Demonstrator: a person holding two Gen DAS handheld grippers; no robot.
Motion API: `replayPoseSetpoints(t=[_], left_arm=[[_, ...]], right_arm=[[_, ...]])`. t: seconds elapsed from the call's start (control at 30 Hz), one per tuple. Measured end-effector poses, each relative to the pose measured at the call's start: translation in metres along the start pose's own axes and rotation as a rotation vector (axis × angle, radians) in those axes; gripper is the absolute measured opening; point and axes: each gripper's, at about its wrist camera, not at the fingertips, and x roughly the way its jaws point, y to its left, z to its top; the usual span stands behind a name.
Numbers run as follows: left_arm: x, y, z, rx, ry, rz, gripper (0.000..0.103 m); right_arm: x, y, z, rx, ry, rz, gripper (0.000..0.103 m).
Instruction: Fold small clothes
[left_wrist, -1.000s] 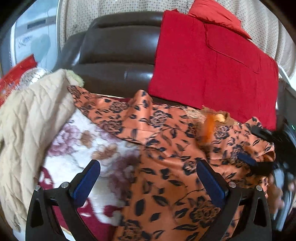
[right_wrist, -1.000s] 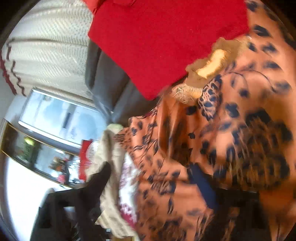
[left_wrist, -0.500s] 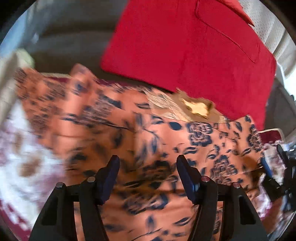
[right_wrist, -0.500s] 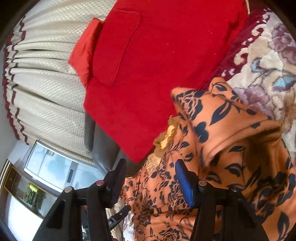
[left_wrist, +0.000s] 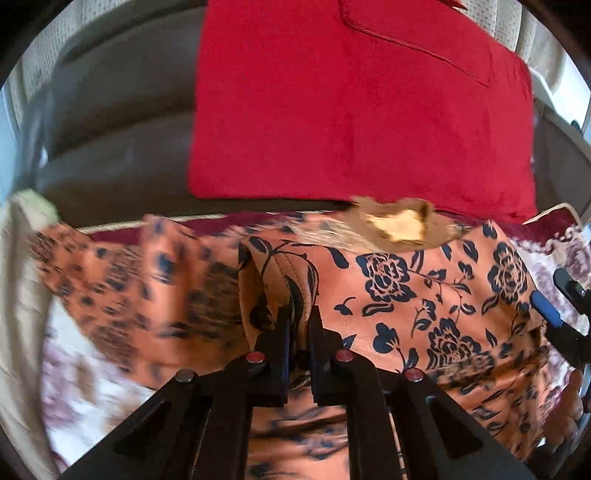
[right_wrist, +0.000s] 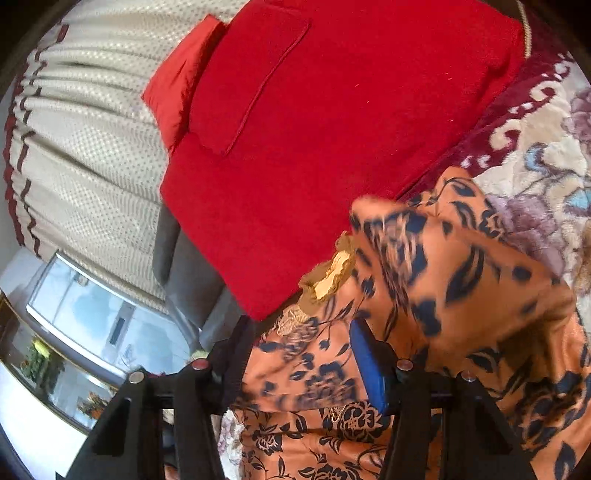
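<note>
An orange garment with dark blue flowers (left_wrist: 406, 295) lies spread on a floral blanket, its gold neck trim (left_wrist: 399, 225) at the far edge. My left gripper (left_wrist: 299, 321) is closing on a raised fold near the garment's middle, and the pads pinch the cloth. My right gripper (right_wrist: 303, 350) stands half open over the garment (right_wrist: 306, 373), with cloth lying between its fingers; I see no pinch. A blurred fold (right_wrist: 461, 277) rises just right of its blue pad. In the left wrist view the right gripper (left_wrist: 554, 299) sits at the garment's right edge.
A red cloth (left_wrist: 351, 110) hangs over the dark sofa back (left_wrist: 110, 147) behind the garment. The floral blanket (right_wrist: 535, 166) covers the seat. A beige quilted cloth (left_wrist: 18, 295) lies at the left. A cream curtain (right_wrist: 92, 147) and a window are behind. A hand (left_wrist: 572, 398) shows lower right.
My left gripper moved right across the garment and closed from wide open onto a fold. My right gripper narrowed to half open and swung toward the garment's right edge.
</note>
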Motion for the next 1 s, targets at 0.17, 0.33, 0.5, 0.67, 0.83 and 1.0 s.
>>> replayPoseSetpoints(t=[0.17, 0.33, 0.5, 0.67, 0.83, 1.0], left_arm=[[-0.017, 0.051, -0.001, -0.025, 0.032, 0.087, 0.063], [-0.04, 0.152, -0.012, -0.272, 0.005, 0.146, 0.071], [-0.023, 0.234, -0.037, -0.568, 0.025, 0.169, 0.071], [0.001, 0.269, -0.045, -0.762, -0.038, 0.132, 0.071], [0.038, 0.298, -0.031, -0.842, -0.048, 0.159, 0.071], [0.073, 0.325, -0.017, -0.885, -0.031, 0.191, 0.071]], right_arm=[[0.024, 0.012, -0.02, -0.061, 0.113, -0.037, 0.059], [0.037, 0.012, -0.035, -0.088, 0.177, -0.077, 0.059], [0.038, 0.019, -0.038, -0.112, 0.179, -0.061, 0.059], [0.047, 0.023, -0.039, -0.136, 0.196, -0.078, 0.059], [0.053, 0.022, -0.037, -0.15, 0.205, -0.075, 0.059], [0.061, 0.02, -0.037, -0.162, 0.227, -0.088, 0.059]])
